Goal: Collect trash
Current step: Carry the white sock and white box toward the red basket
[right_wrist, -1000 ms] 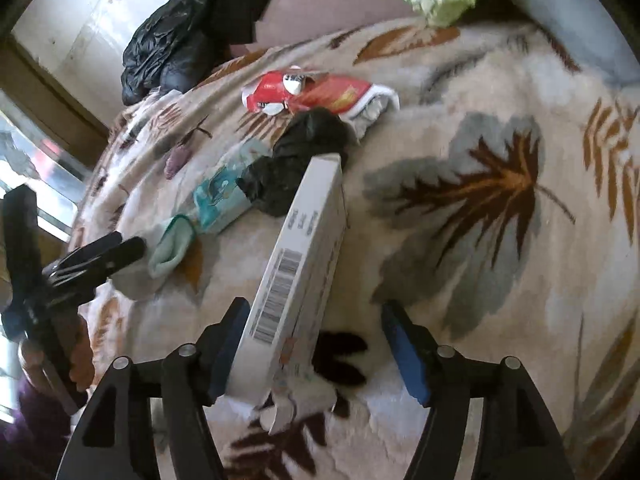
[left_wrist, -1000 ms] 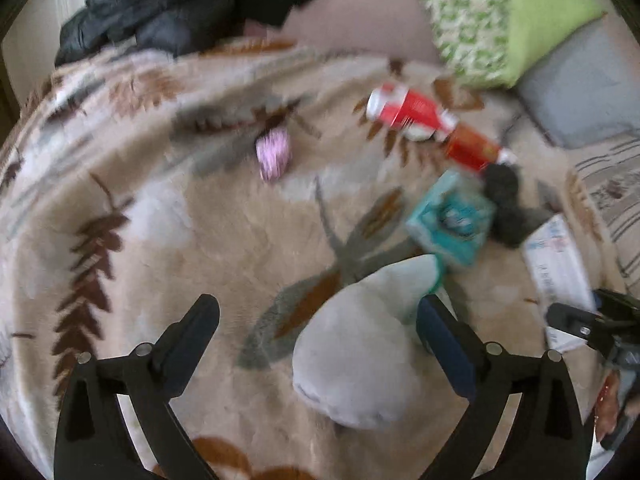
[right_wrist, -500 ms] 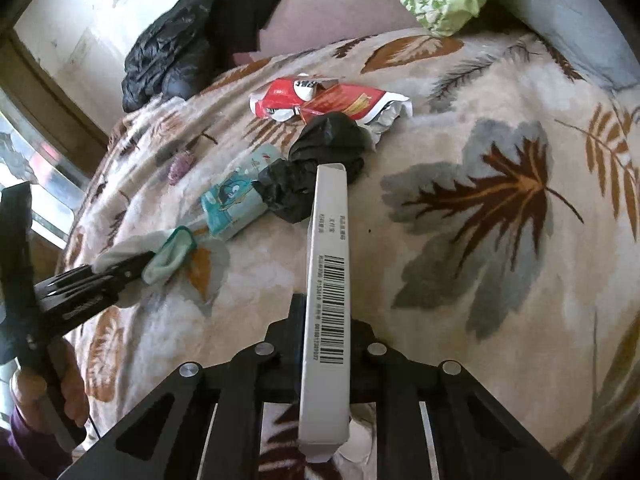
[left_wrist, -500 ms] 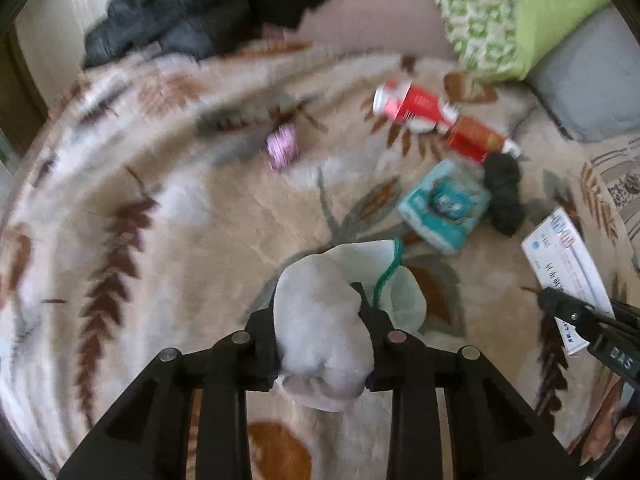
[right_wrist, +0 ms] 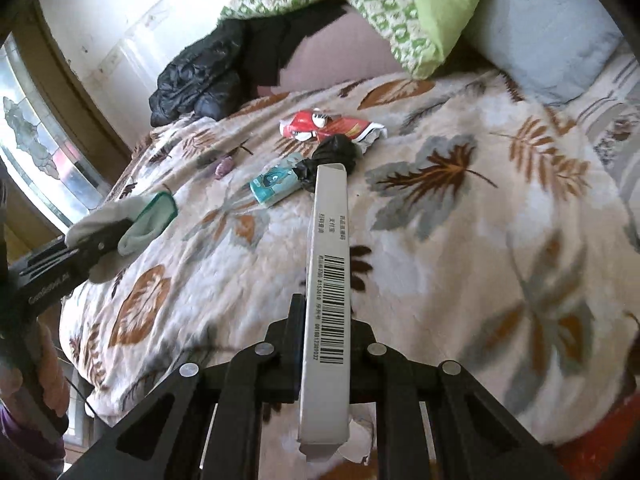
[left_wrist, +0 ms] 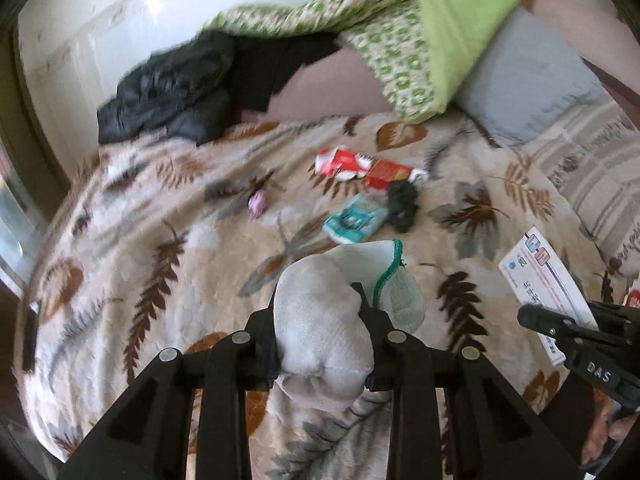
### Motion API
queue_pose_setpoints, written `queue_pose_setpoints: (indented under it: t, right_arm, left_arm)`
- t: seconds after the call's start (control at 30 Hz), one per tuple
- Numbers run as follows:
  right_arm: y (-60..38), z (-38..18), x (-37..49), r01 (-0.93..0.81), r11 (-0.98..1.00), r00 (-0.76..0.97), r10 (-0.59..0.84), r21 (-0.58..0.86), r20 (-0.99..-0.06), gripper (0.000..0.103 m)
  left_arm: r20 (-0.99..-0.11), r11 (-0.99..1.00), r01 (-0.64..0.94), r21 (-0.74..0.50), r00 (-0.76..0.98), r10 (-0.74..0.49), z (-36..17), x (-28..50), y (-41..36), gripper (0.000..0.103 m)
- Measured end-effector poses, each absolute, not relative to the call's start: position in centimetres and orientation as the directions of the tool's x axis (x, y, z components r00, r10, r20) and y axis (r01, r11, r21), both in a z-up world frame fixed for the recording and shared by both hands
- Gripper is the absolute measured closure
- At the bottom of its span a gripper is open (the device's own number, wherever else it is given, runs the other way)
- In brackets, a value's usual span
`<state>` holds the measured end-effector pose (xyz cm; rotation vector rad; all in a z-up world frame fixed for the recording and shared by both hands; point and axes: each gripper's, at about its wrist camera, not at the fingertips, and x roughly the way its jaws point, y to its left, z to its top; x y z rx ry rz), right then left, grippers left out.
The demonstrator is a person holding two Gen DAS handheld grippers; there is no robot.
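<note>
A crumpled grey sock with a green-trimmed cuff [left_wrist: 320, 320] hangs low in the centre of the left wrist frame. A long white cardboard box with a barcode [right_wrist: 326, 304] stands on edge. On the leaf-patterned bed blanket [left_wrist: 160, 240] lie a red snack wrapper [left_wrist: 340, 162], a teal tissue pack [left_wrist: 356, 220], a crumpled black bag [left_wrist: 402, 204] and a small pink wrapper [left_wrist: 257, 205].

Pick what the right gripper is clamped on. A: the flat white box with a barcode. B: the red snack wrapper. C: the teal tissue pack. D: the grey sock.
A: the right gripper is shut on the flat white box with a barcode, gripping its narrow sides, while the left gripper holds the grey sock.
</note>
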<state>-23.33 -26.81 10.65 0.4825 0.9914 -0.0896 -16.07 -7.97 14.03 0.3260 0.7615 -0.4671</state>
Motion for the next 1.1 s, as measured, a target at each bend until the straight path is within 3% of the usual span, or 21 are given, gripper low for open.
queue_pose_setpoints:
  t: [0.37, 1.1]
  right_arm:
    - [-28.1, 14.2, -30.4, 0.352, 0.888, 0.592, 0.035, 0.297, -0.805, 0.088]
    - [-36.7, 14.0, -39.6, 0.599, 0.754, 0.551, -0.142, 0.271, -0.822, 0.088]
  left_arm:
    - [-0.618, 0.788, 0.580, 0.206, 0.702, -0.355, 17.3, -22.8, -12.1, 0.074]
    - [-0.704, 0.619, 0.759, 0.203, 0.552, -0.446, 14.6, -26.7, -22.1, 0.074]
